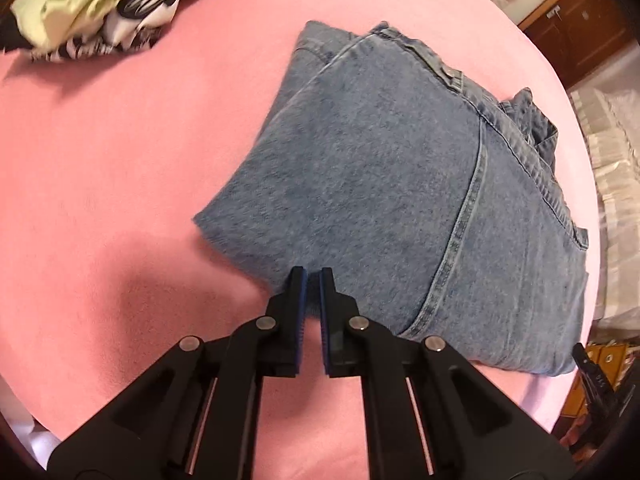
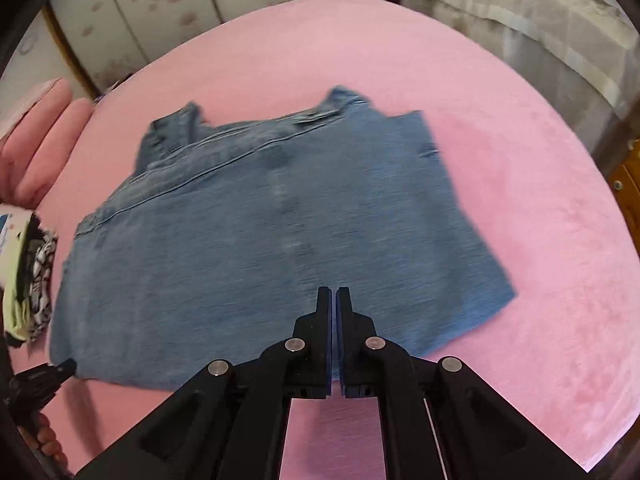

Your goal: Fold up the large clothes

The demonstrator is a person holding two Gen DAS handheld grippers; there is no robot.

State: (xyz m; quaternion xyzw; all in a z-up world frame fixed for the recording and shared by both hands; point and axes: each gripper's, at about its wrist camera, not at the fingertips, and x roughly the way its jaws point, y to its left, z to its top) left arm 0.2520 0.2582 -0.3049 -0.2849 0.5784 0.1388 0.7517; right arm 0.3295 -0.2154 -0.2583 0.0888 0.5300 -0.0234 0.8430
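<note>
Here the folded blue denim jeans (image 2: 280, 216) lie flat on the pink bed cover (image 2: 540, 240); left gripper (image 1: 313, 276) and right gripper (image 2: 333, 294) hover over them, fingers together, holding nothing.

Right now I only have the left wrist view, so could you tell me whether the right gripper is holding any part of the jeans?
Observer: No. The right gripper is shut with nothing between its fingers, above the near edge of the folded jeans.
Operator: Thank you. Is there anything beyond the jeans on that side?
Observer: Yes, pink cushions lie at the far edge of the pink bed cover.
Operator: And how does my left gripper look from there?
Observer: The tip of the left gripper is at the jeans' near corner. Whether it touches the denim I cannot tell.
</note>
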